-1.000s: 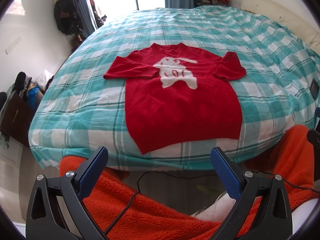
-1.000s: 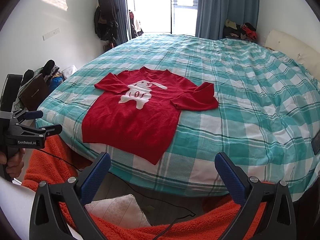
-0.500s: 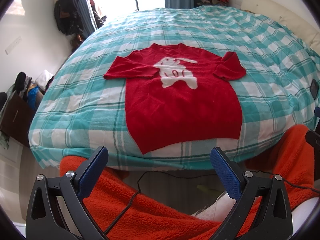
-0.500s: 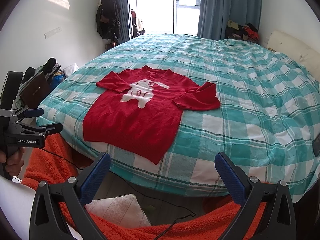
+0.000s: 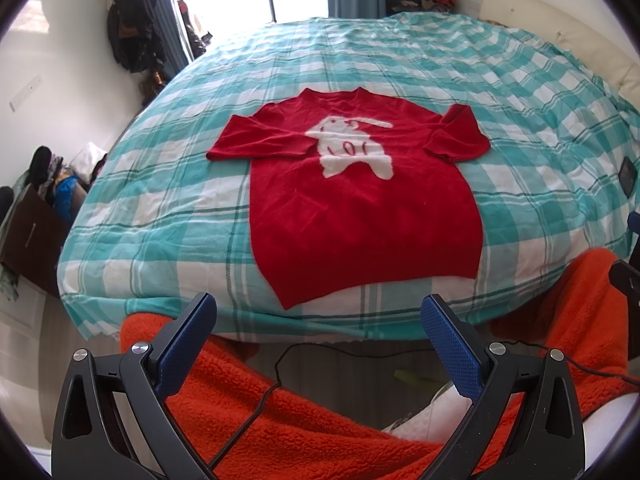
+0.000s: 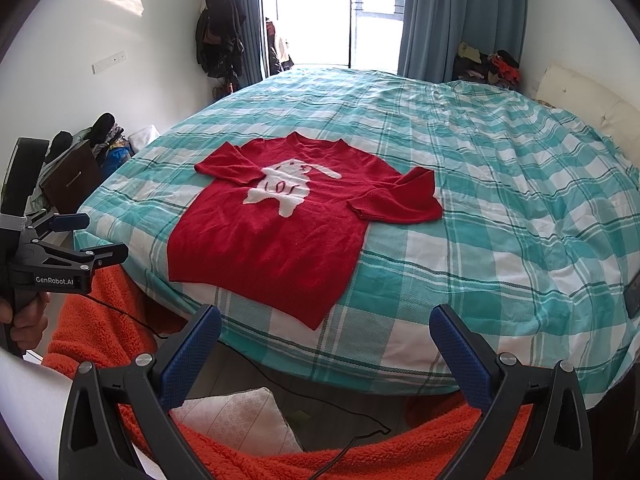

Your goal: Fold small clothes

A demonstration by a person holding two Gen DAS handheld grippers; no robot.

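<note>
Teal plaid bed (image 5: 160, 216) fills the space ahead of both jaws. Red sweater (image 5: 360, 208) lies flat on it, front up, white animal patch (image 5: 352, 152) showing, sleeves folded in, hem just past the fingertips. Left gripper (image 5: 318, 320) and right gripper (image 6: 326, 330) both spread wide, empty, well short of the cloth.
</note>
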